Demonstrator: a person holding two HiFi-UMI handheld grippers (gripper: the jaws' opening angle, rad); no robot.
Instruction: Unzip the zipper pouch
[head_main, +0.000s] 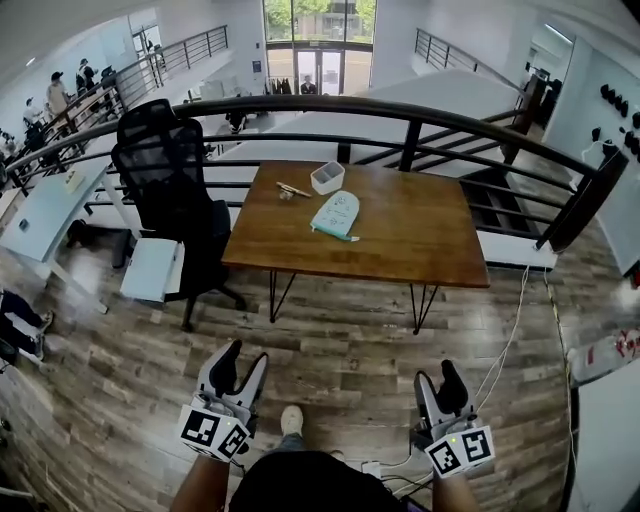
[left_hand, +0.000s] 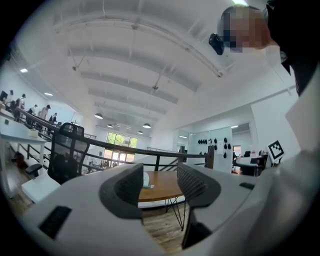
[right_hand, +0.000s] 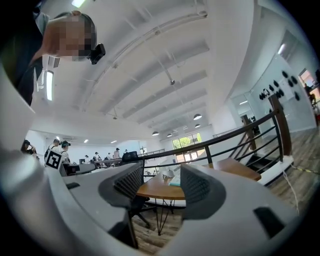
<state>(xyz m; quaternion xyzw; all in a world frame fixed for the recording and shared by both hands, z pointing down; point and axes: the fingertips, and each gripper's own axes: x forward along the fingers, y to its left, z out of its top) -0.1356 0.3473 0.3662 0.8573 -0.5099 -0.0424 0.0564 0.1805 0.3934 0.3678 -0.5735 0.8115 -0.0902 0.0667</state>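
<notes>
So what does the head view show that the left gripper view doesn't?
Only the head view: the whole zipper pouch, a white container near it, the person's shoe. Only the left gripper view: the ceiling lamps. Both: the wooden table, black chair, railing, and the left hand-held gripper, open and empty.

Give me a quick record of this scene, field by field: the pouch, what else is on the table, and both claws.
pouch: pale teal zipper pouch lying flat on the wooden table; zipper state too small to tell
also on table: white container, small stick-like items
beside table: black office chair
left claw: open, empty, away from the table
right claw: open, empty, away from the table
</notes>
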